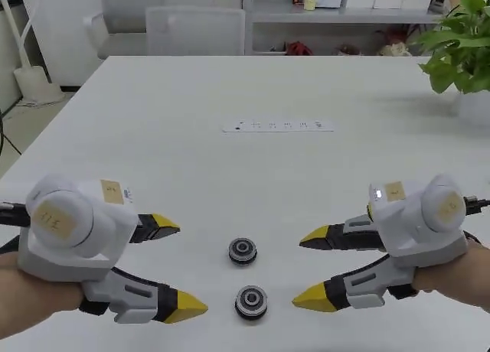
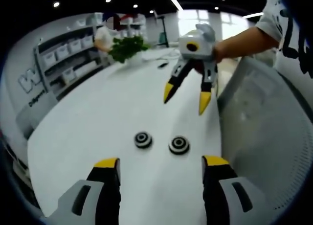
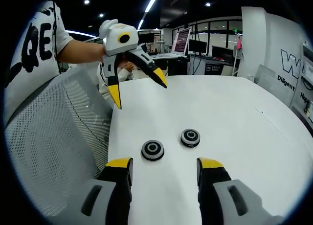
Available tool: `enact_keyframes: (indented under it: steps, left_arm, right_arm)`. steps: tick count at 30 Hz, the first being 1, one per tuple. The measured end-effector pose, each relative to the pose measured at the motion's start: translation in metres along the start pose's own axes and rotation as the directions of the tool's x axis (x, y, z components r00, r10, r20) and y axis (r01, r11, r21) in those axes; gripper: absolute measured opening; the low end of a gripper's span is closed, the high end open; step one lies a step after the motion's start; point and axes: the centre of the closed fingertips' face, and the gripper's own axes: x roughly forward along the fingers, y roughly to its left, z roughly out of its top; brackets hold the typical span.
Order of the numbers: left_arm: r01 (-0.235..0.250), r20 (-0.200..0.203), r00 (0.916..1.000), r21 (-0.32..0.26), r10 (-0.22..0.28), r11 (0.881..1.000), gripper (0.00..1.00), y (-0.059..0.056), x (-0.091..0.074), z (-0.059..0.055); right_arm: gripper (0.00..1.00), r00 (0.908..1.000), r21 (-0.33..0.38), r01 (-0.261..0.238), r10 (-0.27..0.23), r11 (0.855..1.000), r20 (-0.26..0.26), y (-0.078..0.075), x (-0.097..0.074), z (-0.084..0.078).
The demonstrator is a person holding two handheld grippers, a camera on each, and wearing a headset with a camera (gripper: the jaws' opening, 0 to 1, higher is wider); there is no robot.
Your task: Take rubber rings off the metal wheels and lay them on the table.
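Two small metal wheels with black rubber rings lie flat on the white table: the farther wheel point(image 1: 243, 251) point(image 2: 143, 140) point(image 3: 190, 137) and the nearer wheel point(image 1: 251, 301) point(image 2: 179, 145) point(image 3: 152, 149). My left gripper point(image 1: 174, 264) point(image 2: 161, 166) point(image 3: 139, 90) hovers left of them, open, yellow tips pointing right. On the other side, my right gripper point(image 1: 310, 266) point(image 3: 164, 167) point(image 2: 186, 98) is open with its tips pointing left. Both hold nothing, and the wheels sit between the two grippers.
The white table point(image 1: 230, 176) stretches far ahead with a power strip panel point(image 1: 278, 125) at its middle. A green plant point(image 1: 459, 50) stands at the far right corner. A mesh chair point(image 3: 54, 151) is beside the near table edge. Shelves line the back wall.
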Motion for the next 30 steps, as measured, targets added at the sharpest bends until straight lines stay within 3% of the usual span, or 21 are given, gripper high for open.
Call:
enact_keyframes:
  steps: [12, 30]
  left_arm:
    - [0.030, -0.007, 0.9995, 0.003, -0.030, 1.000, 0.64, 0.000, 0.013, -0.005]
    - [0.101, -0.008, 0.9949, 0.012, -0.101, 0.995, 0.53, -0.009, 0.035, -0.003]
  right_arm:
    - [0.45, 0.9984, -0.004, -0.057, 0.057, 0.998, 0.005, 0.004, 0.017, -0.002]
    - [0.38, 0.9935, 0.020, -0.114, 0.114, 0.993, -0.006, 0.008, 0.035, -0.007]
